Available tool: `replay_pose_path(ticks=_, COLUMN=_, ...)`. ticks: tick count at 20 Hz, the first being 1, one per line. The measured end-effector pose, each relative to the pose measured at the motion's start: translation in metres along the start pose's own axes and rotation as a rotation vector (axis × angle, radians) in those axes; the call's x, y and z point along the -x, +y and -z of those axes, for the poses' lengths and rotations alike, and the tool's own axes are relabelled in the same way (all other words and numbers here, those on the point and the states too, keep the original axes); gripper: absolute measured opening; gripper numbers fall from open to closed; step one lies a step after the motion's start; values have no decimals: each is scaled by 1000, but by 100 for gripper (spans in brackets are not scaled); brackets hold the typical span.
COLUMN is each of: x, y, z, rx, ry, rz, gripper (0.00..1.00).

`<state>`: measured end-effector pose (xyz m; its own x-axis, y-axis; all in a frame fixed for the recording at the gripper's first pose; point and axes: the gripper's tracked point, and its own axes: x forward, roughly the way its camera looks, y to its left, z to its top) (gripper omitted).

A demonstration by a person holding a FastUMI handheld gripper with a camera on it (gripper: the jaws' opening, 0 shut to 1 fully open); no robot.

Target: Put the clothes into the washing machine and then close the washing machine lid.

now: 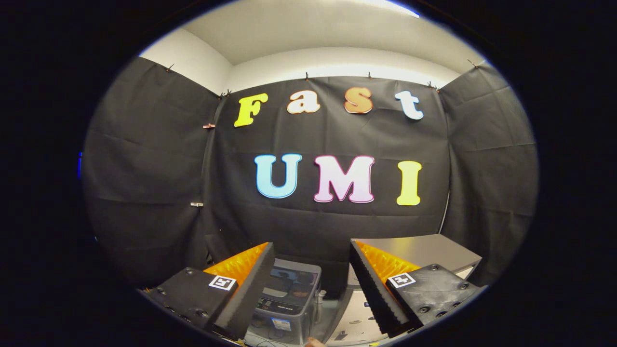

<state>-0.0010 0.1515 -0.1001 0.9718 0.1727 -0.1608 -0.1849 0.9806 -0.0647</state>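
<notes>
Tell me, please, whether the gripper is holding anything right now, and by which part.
Nothing is held: the gripper is open, fingers wide apart, with the washing machine beyond them.

The gripper [312,270] is showing matt black, finely ribbed pads [371,289], set wide apart and holding nothing, backed by glossy orange plastic. Beyond them the small washing machine [288,301] is looking like smooth grey plastic (its lid translucent, slightly shiny). The box [424,253] beside it is reading as matt grey.

Labels on the washing machine [289,299] are too small to read.
</notes>
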Motion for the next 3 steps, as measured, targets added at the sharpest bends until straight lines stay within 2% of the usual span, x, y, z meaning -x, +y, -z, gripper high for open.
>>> replay_pose_path(ticks=3, x=35, y=-12, z=-10, rx=20, ry=-68, rz=40, gripper=99)
